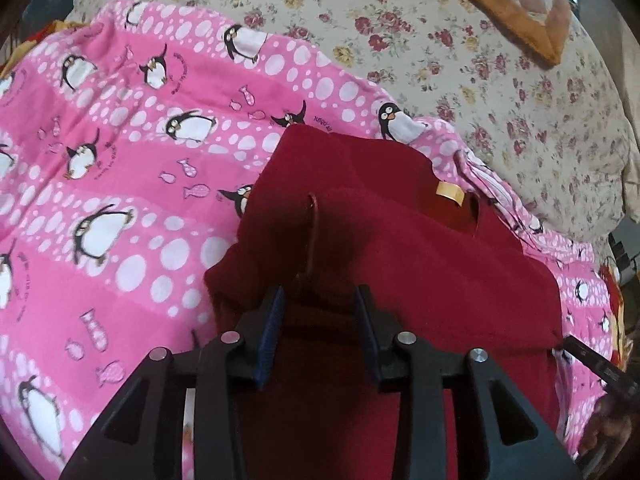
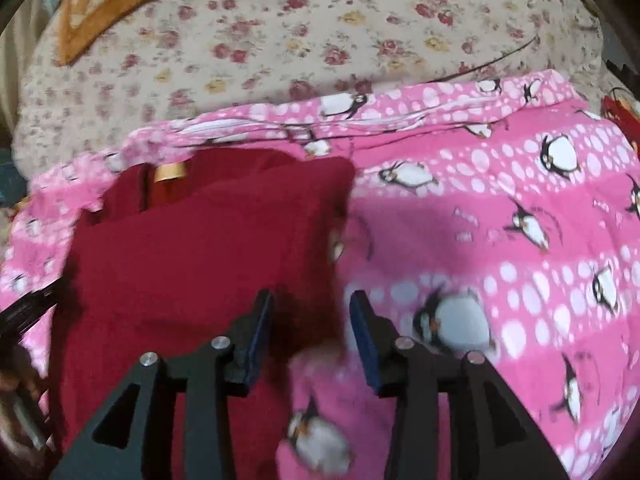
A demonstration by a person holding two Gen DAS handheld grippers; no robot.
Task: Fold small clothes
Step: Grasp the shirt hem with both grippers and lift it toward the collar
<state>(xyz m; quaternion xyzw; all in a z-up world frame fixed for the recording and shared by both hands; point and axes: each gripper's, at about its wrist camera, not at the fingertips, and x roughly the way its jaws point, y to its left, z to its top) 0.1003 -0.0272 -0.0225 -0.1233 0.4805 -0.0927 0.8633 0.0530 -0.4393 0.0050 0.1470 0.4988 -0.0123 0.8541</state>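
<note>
The red garment [image 1: 400, 248] lies mid-frame on the pink blanket [image 1: 120, 200], already folded over at least once. Both the left tool [image 1: 318, 308] and right tool [image 2: 312, 312] gape, empty; more folds likely remain.

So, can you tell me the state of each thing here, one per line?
left gripper: open, over the red cloth, holding nothing
right gripper: open, at the garment's side edge
red garment: partly folded, neck label showing
penguin blanket: spread out, rumpled at its far edge
floral sheet: lying flat beneath
</note>
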